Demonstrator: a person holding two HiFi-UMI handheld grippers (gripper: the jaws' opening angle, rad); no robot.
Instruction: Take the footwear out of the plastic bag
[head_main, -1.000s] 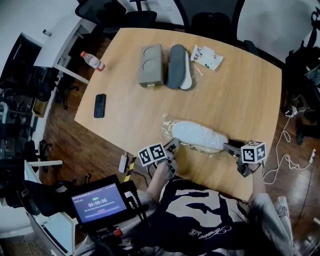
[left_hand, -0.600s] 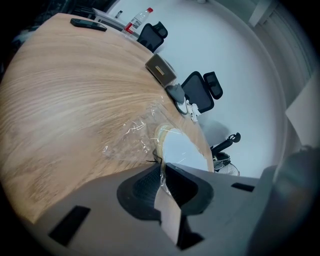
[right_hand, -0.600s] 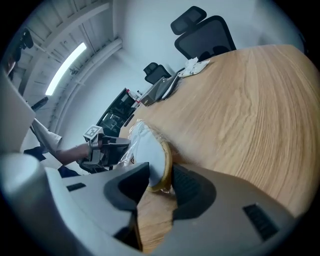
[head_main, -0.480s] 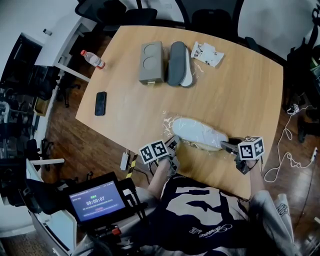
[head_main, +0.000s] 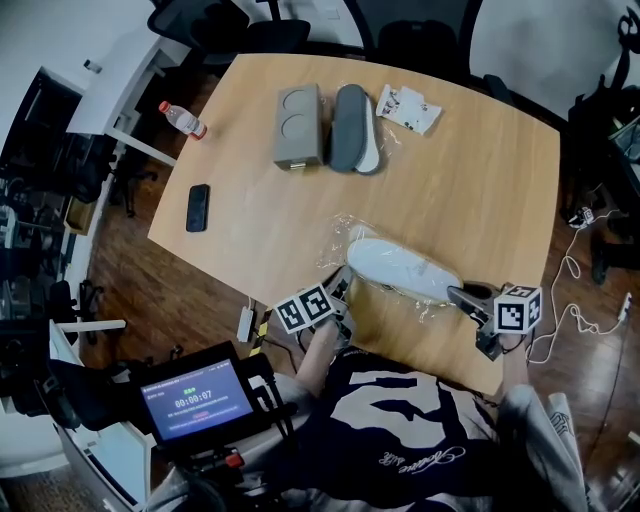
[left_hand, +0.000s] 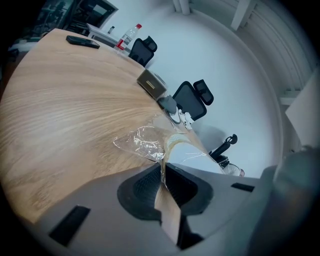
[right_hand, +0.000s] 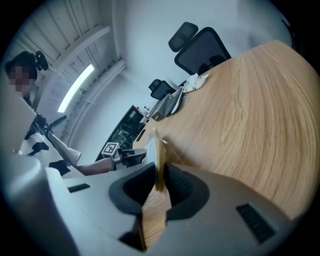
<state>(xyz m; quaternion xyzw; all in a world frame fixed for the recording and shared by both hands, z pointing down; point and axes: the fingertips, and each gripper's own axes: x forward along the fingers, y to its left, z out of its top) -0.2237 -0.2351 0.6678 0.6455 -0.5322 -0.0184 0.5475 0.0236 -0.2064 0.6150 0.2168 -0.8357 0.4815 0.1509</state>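
Observation:
A pale slipper (head_main: 400, 264) lies inside a clear plastic bag (head_main: 345, 240) near the table's front edge. My left gripper (head_main: 344, 287) is at the bag's left end. In the left gripper view its jaws (left_hand: 163, 169) are shut on a twisted edge of the bag (left_hand: 142, 142). My right gripper (head_main: 457, 295) is at the slipper's right end. Its jaws have just been closing, and in the right gripper view they (right_hand: 159, 176) pinch the slipper's tan-rimmed end (right_hand: 156, 150), which stands edge-up between the pads.
At the table's far side a grey slipper (head_main: 352, 130) lies beside a grey box (head_main: 300, 127), with a white packet (head_main: 408, 108) to their right. A black phone (head_main: 197, 208) and a bottle (head_main: 183, 120) are at the left. Office chairs stand behind the wooden table (head_main: 500, 190).
The right gripper has closed on the slipper's end and drawn it slightly right and up. The slipper now sits slanted and the bag is stretched. The left gripper has kept its place.

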